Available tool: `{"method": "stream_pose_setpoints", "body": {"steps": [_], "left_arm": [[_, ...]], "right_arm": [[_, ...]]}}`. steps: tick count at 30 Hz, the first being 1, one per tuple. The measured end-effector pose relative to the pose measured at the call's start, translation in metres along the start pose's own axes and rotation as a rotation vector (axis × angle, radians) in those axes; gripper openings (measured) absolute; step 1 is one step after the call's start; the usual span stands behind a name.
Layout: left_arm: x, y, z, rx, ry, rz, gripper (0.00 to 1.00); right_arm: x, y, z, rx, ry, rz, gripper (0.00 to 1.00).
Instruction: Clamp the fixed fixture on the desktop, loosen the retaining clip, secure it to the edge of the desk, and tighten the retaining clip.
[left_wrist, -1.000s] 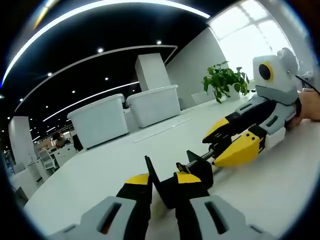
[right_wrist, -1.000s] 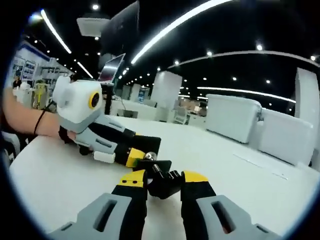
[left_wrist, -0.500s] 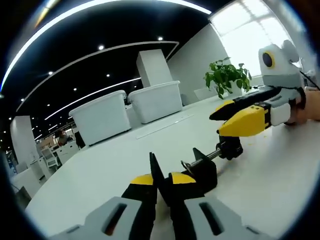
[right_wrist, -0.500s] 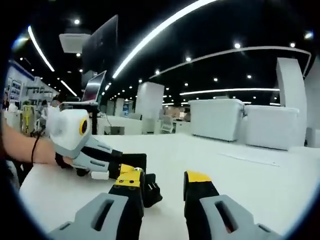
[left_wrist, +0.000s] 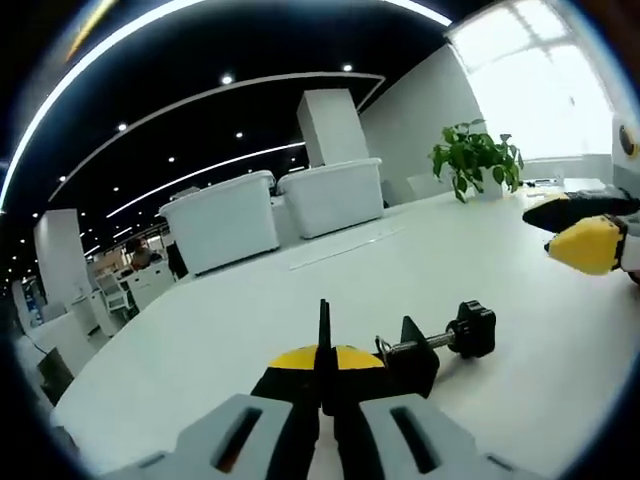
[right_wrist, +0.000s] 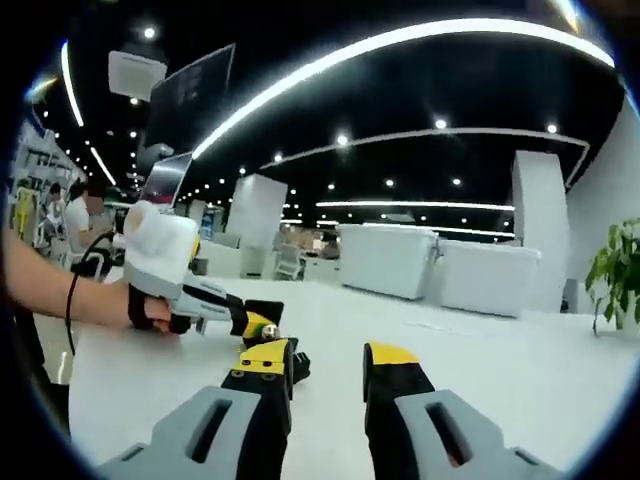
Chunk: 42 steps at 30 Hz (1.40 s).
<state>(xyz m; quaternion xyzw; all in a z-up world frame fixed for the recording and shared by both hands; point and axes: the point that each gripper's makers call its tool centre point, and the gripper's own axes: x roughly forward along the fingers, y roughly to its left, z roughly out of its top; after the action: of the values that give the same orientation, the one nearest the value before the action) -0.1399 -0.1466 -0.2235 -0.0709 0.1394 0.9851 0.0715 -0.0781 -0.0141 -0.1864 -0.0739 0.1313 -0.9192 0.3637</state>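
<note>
1. Left gripper (left_wrist: 325, 372) pinched together on a thin black plate of the clamp (left_wrist: 420, 350), low on the white counter (left_wrist: 200, 340).
2. Right gripper (right_wrist: 327, 368) spread apart, holding nothing, pulled back off the clamp.
3. Seen from the left gripper view: clamp body just past the yellow tips, a bit to their right. Long screw running away to the right and slightly up, ending in a round black knob (left_wrist: 473, 328).
4. Same view, far right edge: yellow tip of the right gripper, well apart from the knob. So the knob end points toward the right gripper, and the left one already has the body.
5. Seen from the right gripper view: clamp partly hidden behind the left yellow tip; other gripper with a hand (right_wrist: 160, 300) on it just beyond. Hard to tell the screw's line from here.
6. Likely next job for the free right gripper: reach in along the screw and grab the knob to turn it.
7. Clamp: black, hard, looks like metal, thin flat plate, shiny threaded rod.
8. Knob: bumpy around the rim, good for gripping.
9. Counter: smooth, white, a little glossy, probably slippery.
10. Gripper tips: yellow and black, flat inside.
</note>
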Motion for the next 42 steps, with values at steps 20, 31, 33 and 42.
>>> {"method": "stream_pose_setpoints", "body": {"steps": [20,31,33,42], "left_arm": [[-0.057,-0.005,0.023,0.267,-0.127,0.114,0.02],[-0.084,-0.003,0.034,0.274,-0.18,0.131,0.02],[-0.091,-0.003,0.037,0.271,-0.184,0.131,0.02],[-0.125,0.003,0.039,0.25,-0.209,0.149,0.02]], "right_arm": [[-0.007,0.073,0.002,-0.351,0.049,-0.045,0.18],[-0.026,0.078,0.013,-0.315,0.009,-0.082,0.19],[-0.03,0.083,0.015,-0.32,0.004,-0.08,0.2],[-0.051,0.103,0.025,-0.324,-0.02,-0.08,0.2]]}}
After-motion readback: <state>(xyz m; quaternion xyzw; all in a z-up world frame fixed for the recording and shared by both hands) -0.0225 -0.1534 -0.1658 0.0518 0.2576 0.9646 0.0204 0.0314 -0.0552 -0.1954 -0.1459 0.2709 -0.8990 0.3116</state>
